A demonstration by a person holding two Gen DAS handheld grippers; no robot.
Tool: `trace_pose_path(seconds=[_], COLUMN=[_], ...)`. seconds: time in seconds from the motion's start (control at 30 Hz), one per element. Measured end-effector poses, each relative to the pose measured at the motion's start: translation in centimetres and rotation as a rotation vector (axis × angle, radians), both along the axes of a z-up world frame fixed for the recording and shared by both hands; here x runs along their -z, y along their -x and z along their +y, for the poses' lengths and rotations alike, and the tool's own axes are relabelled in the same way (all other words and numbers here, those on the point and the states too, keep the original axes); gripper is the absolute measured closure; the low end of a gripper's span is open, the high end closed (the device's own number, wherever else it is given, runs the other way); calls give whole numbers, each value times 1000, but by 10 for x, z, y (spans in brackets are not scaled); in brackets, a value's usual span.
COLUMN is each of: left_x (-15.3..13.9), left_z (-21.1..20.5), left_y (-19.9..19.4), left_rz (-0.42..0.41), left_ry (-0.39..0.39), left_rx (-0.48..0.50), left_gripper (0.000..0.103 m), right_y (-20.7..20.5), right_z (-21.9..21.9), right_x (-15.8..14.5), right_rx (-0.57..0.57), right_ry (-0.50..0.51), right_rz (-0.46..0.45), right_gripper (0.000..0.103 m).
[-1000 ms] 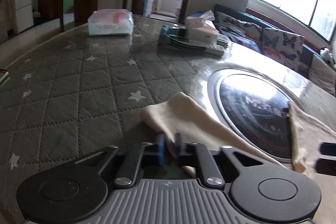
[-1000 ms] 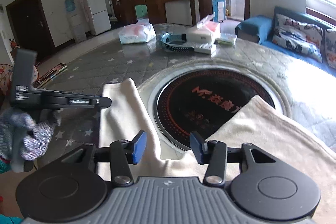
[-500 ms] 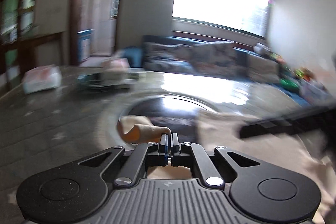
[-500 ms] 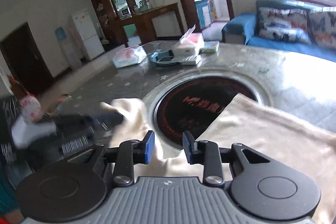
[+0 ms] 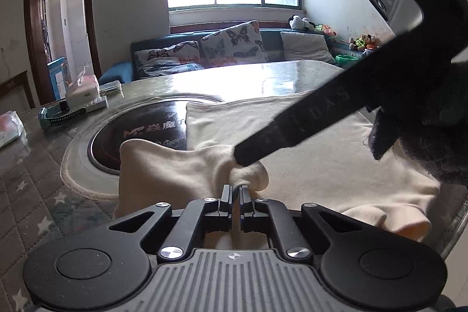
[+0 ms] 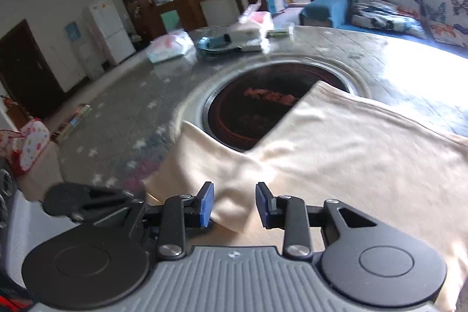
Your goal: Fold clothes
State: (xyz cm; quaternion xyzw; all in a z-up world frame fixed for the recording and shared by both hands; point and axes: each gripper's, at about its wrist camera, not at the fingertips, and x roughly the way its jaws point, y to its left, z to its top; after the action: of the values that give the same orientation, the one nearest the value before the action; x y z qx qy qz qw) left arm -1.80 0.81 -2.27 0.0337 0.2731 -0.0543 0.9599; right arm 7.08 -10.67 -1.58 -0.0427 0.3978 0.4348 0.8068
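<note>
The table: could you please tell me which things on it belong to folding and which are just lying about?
For the folding: cream garment, left tongs shut on it, right tongs.
Lying about: tissue box, blue watch, wipes pack.

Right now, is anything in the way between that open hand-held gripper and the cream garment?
Nothing visible: the right hand-held gripper stands with its jaws opening, directly over a fold of the cream garment.
</note>
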Motion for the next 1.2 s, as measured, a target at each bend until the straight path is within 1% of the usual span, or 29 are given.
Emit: trace_pose_path(seconds=[0.03,0.07,0.17,0.23,0.27,0.43,0.5,0.53,0.57,0.6,0.7,0.87,0.97,1.03,1.07,1.2], left_x=[0,1,1,0,0,1,1,1,0,-1,-1,5,8,9,9,8], left_z=[2,4,12,18,22,34,33,32,30,28,20,13,13,14,14,15], left_y=[3,7,17,23,25,30,31,32,33,34,33,25,24,26,27,33], left_rz=[0,-2,-4,-6,-4,10,13,14,12,7,1,28,42,44,45,43], left_ry=[-2,-5,-8,-6,-4,6,15,20,23,23,33,46,40,28,21,-5], left_rx=[-2,-4,-19,-40,-57,-126,-127,-124,-116,-102,-61,-6,-16,-22,-27,-50], left_gripper=[97,96,95,93,90,89,83,79,79,78,79,79,79,79,78,77], right_y=[0,0,0,-1,-1,0,3,6,8,11,14,19,25,29,34,47], right_z=[-2,-5,-12,-11,-10,3,10,13,16,19,16,7,-2,-9,-16,-39], right_x=[3,5,13,15,17,25,28,27,26,24,7,-38,-66,-78,-90,-102], right_rx=[10,21,52,58,62,64,52,45,38,32,39,43,49,59,68,109], right_ry=[2,4,9,-10,-17,-10,6,21,35,48,30,-2,-15,-21,-25,-11], right_rz=[7,13,34,51,61,83,84,63,41,19,-40,-182,-272,-318,-359,-424], right_gripper=[67,66,66,66,66,67,70,80,88,98,101,101,101,101,101,101])
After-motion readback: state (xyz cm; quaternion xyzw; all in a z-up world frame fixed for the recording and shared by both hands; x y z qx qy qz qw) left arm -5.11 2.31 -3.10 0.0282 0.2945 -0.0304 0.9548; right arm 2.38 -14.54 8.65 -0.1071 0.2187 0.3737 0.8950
